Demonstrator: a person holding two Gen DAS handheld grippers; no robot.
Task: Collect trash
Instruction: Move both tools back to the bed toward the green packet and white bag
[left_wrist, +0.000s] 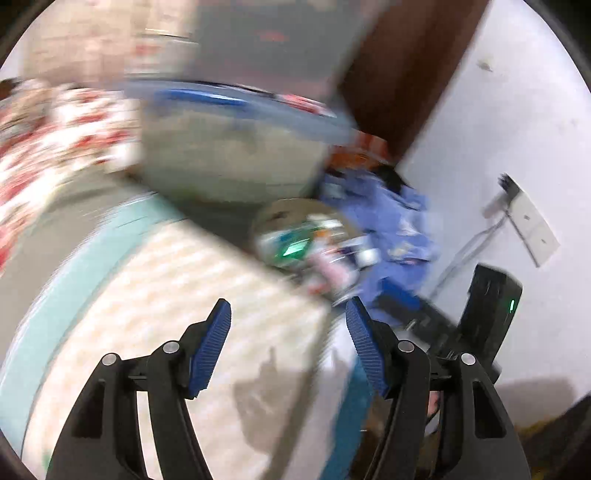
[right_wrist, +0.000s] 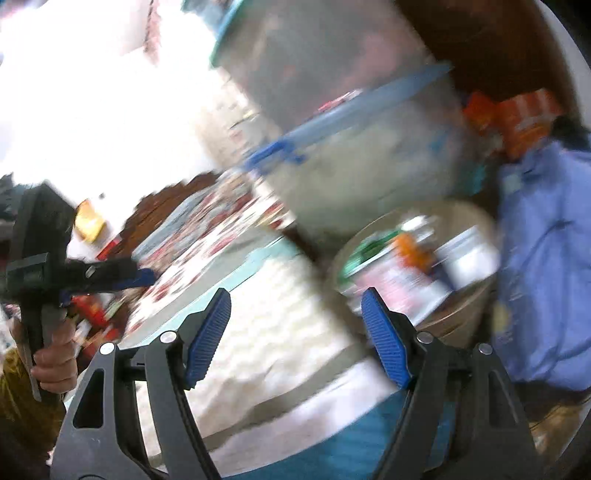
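Observation:
Both views are smeared by motion. A round tan bin (left_wrist: 280, 210) (right_wrist: 461, 321) stands on the floor beside the bed, filled with several wrappers and packets (left_wrist: 306, 240) (right_wrist: 406, 269). My left gripper (left_wrist: 289, 310) is open over the cream bedcover, short of the bin, with nothing between its blue pads. My right gripper (right_wrist: 295, 325) is also open and empty, just in front of the bin's near rim. In the right wrist view a hand (right_wrist: 55, 362) holds the left tool at the far left edge, its blue fingers (right_wrist: 144, 275) pointing right.
A cream mat with a teal border (left_wrist: 155, 295) (right_wrist: 280, 332) lies under both grippers. A clear storage box with a blue lid (left_wrist: 229, 147) (right_wrist: 351, 166) stands behind the bin. Blue cloth (left_wrist: 399, 229) (right_wrist: 546, 258) hangs to its right. A floral cover (left_wrist: 66, 133) lies at the left.

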